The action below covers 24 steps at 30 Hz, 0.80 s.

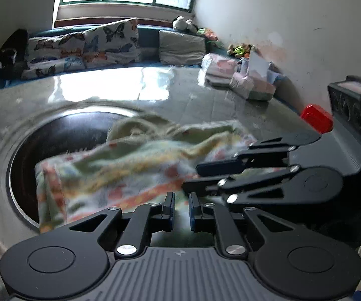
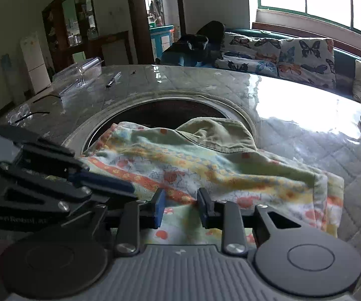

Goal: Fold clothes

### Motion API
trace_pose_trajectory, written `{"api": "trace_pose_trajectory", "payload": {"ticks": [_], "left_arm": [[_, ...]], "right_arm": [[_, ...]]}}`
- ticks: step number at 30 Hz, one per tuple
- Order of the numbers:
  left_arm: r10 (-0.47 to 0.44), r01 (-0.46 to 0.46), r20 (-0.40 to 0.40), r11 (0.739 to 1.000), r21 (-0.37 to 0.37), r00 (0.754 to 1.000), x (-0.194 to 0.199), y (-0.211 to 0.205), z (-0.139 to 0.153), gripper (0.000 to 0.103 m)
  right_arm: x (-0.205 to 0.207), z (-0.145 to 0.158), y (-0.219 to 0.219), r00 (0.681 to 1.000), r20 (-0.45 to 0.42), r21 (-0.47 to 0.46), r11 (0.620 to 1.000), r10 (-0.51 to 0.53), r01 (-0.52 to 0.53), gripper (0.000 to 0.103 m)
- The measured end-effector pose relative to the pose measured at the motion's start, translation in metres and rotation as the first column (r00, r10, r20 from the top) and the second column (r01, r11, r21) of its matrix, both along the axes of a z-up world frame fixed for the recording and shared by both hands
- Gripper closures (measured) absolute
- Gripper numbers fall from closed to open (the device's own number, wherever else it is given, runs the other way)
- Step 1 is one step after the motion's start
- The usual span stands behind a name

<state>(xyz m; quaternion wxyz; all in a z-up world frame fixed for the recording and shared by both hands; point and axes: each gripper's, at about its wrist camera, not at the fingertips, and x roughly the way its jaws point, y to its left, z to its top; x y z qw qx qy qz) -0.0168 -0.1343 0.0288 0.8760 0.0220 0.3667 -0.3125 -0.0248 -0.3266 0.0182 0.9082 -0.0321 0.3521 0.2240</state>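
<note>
Motion blurs the floral cloth (image 1: 120,173), which hides part of the round opening (image 1: 62,128)

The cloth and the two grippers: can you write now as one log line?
step: folding | cloth: bunched on table, partly over round hole | left gripper: slightly apart, over cloth edge | right gripper: open, cloth beneath

a floral garment (image 2: 205,173) with a green waistband lies crumpled, half over the table's (image 2: 305,130) round opening.
</note>
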Motion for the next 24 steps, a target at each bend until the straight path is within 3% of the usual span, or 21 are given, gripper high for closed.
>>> {"api": "trace_pose_trajectory", "payload": {"ticks": [5,11,21,24], "left_arm": [[0.022,-0.022,0.007,1.0,-0.022,1.0,-0.009,0.011,0.002,0.086],[0.044,-0.043,0.005,0.999,-0.03,0.999,-0.014,0.014,-0.005,0.083],[0.065,-0.064,0.023,0.997,-0.042,0.998,-0.022,0.016,-0.006,0.081],[0.074,-0.072,0.023,0.996,-0.054,0.997,-0.024,0.018,-0.004,0.07]], "right_arm": [[-0.018,0.011,-0.002,0.999,0.032,-0.008,1.0,0.007,-0.007,0.075],[-0.034,0.0,0.006,0.998,0.053,-0.069,0.997,0.038,-0.035,0.075],[-0.045,0.001,0.002,0.998,0.068,-0.04,0.999,0.006,-0.003,0.075],[-0.047,0.003,0.0,0.997,0.077,-0.024,1.0,-0.01,0.012,0.075]]}}
